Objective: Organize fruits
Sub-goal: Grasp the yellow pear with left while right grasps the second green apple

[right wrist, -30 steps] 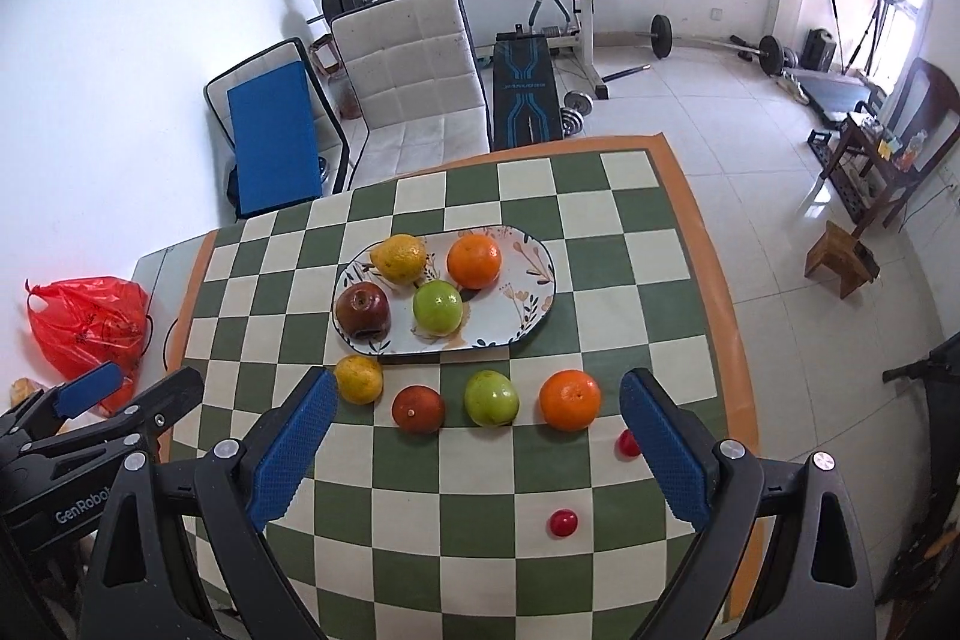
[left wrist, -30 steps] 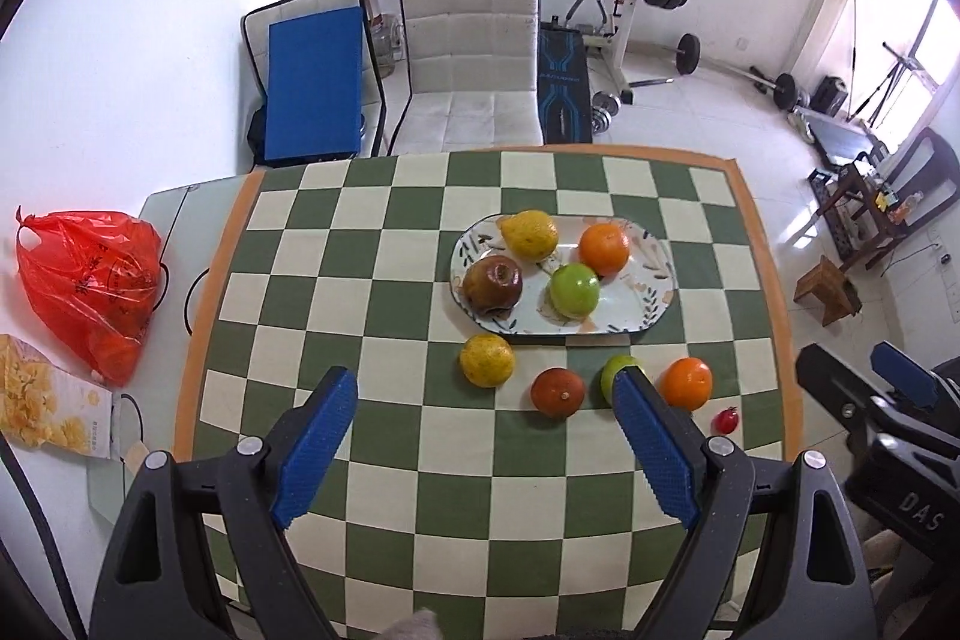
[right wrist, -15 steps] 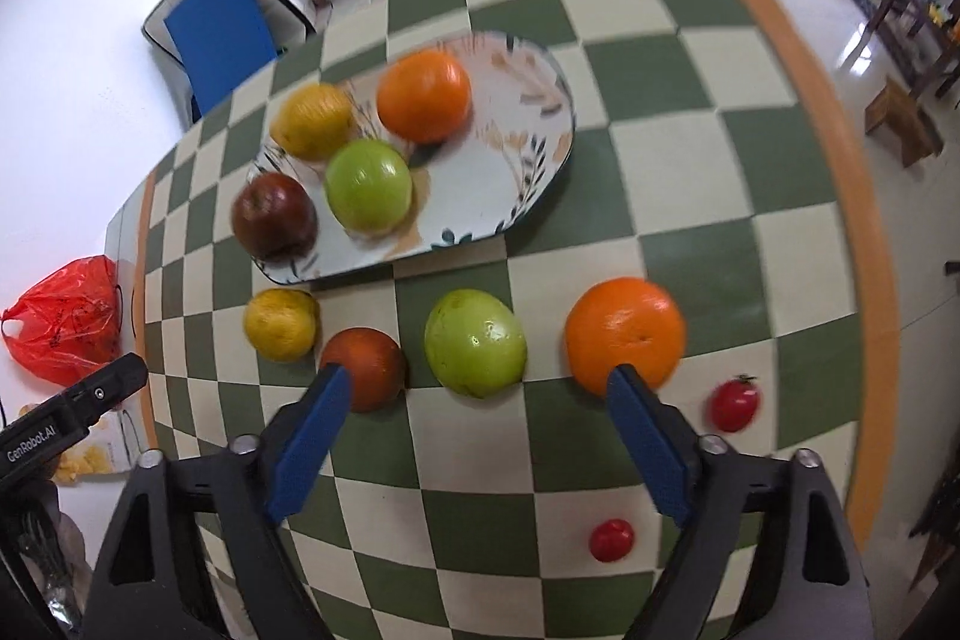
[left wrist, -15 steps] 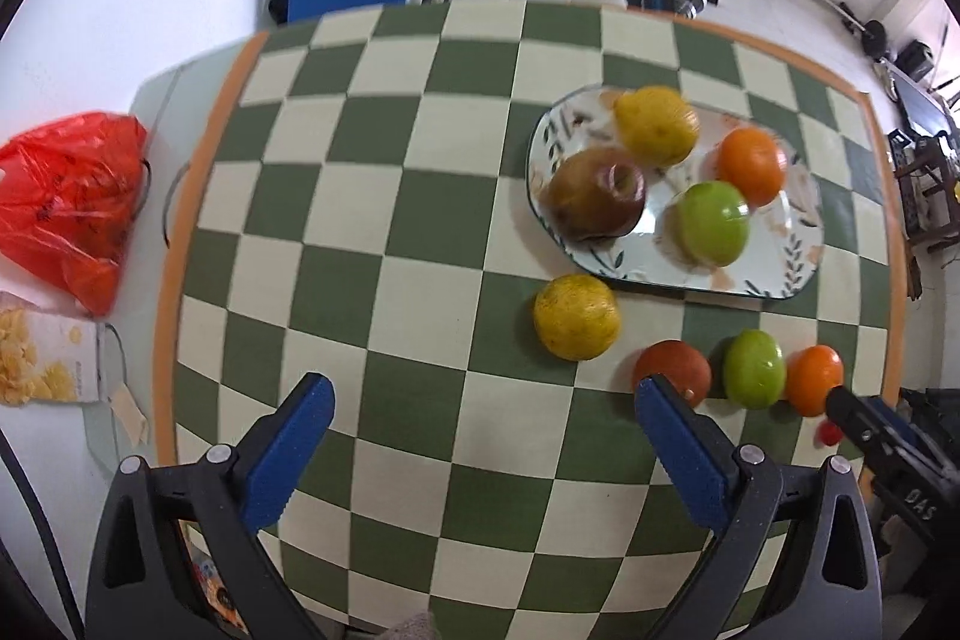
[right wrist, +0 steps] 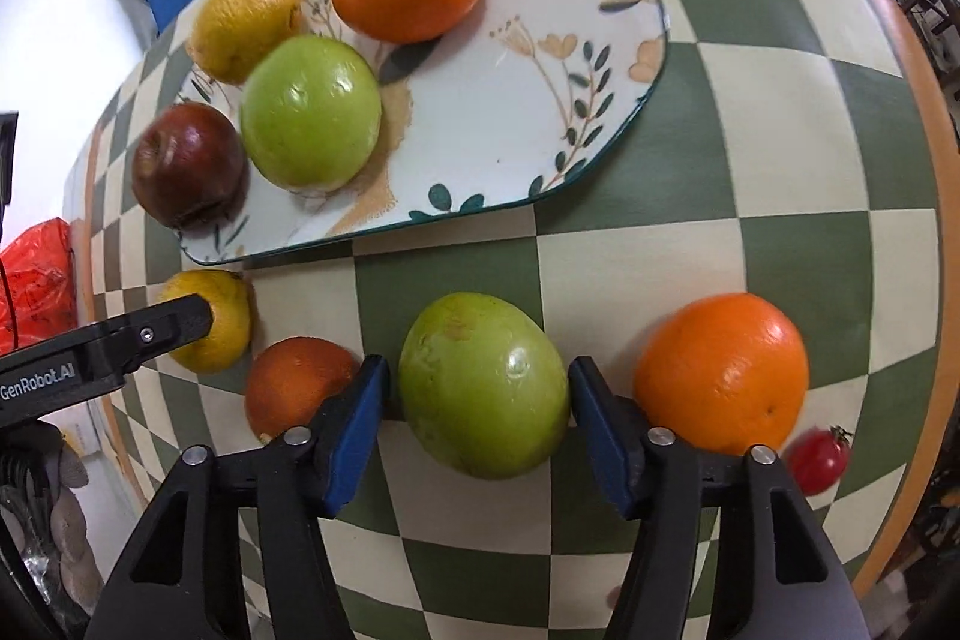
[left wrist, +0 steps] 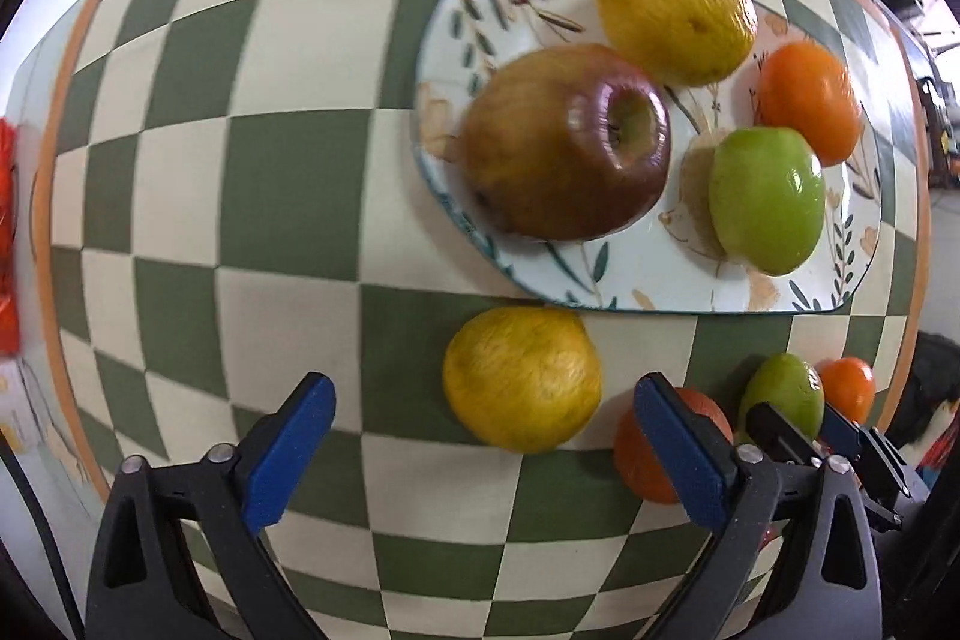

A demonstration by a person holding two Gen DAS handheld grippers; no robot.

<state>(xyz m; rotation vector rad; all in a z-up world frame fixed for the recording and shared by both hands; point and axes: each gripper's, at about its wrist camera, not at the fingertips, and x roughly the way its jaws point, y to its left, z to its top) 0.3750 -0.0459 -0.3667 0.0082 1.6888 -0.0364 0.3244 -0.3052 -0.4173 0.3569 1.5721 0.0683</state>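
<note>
**Both grippers low over the fruit row**

The left gripper (left wrist: 483, 451) hangs wide open over the checkered table (left wrist: 288, 196), its pads either side of the lemon (left wrist: 522, 379) without touching it. Right of that lies a dark orange (right wrist: 297, 382). The right gripper (right wrist: 480, 427) brackets the green apple (right wrist: 483, 385), pads close beside it; contact cannot be told. An orange (right wrist: 720, 373) and a cherry tomato (right wrist: 819, 457) follow. Behind the row, the plate (right wrist: 540, 100) holds four fruits.
</note>
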